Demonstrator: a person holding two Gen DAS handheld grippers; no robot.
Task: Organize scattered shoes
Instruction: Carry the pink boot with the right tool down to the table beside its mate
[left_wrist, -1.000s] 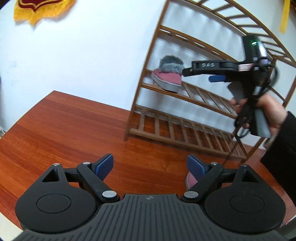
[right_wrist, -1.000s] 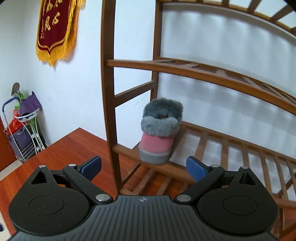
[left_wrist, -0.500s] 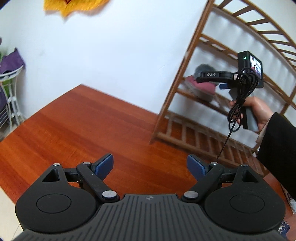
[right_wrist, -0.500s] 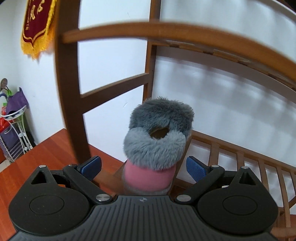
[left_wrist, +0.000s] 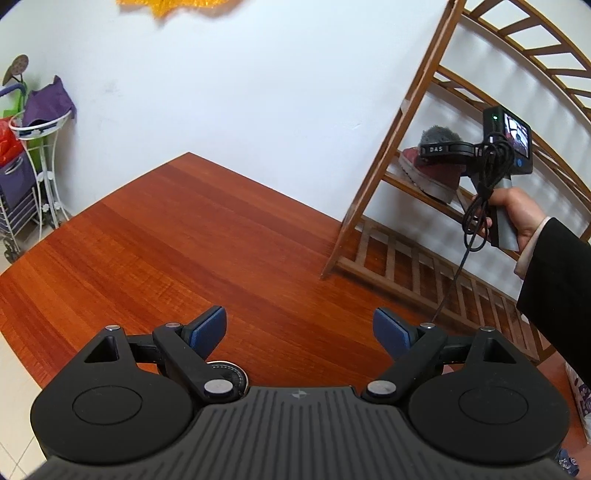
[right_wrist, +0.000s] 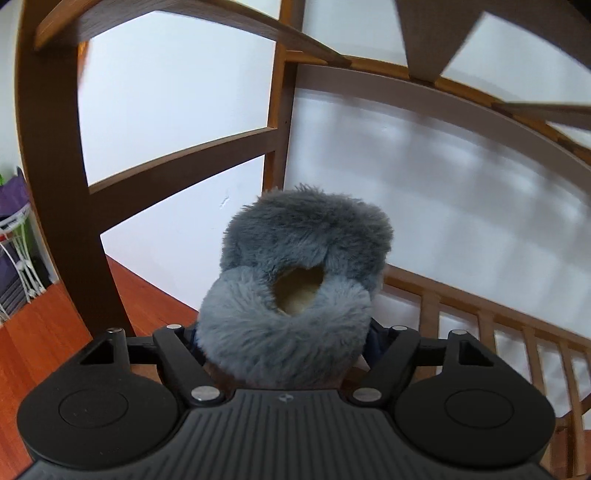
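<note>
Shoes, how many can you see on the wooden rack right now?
1. A pink shoe with a grey fur cuff sits on the rack, on its second shelf from the bottom, between the closing right gripper fingers. Others could lie outside both views.

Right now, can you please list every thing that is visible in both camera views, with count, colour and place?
fur slipper: one, pink body with grey fur collar, on a shelf of the rack, between the right gripper's fingers.
shoe rack: one, brown wood, slatted shelves, against the white wall.
floor: one, red-brown wood, in front of the rack.
wire stand: one, white, far left by the wall, with a purple cloth on top.
banner fringe: one, yellow, top of the wall.
left gripper: one, black with blue pads, open over bare floor.
right gripper: one, black, jaws closing around the slipper.
hand: one, dark sleeve, holding the right gripper's handle.
</note>
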